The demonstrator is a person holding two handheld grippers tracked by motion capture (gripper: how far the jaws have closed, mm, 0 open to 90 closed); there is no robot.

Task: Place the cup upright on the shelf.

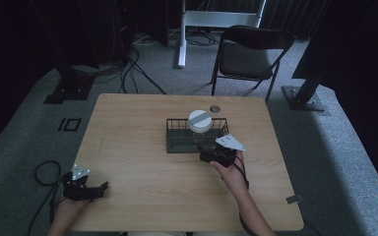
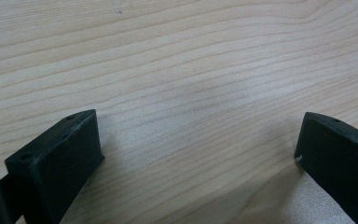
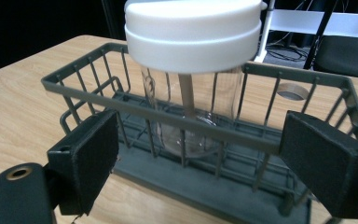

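Jar: a clear jar with a white lid stands upright inside the dark wire basket at mid-table.
Right gripper: jaws spread wide, poised just outside the basket's near wall, gripping nothing.
Left gripper: jaws apart, over bare wooden table at the near left corner.

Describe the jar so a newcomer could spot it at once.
Find the wooden table, then the dark wire basket near its middle, just ahead of the right gripper. The jar stands upright inside that basket: clear glass with a broad white lid, the only pale, tall thing there.
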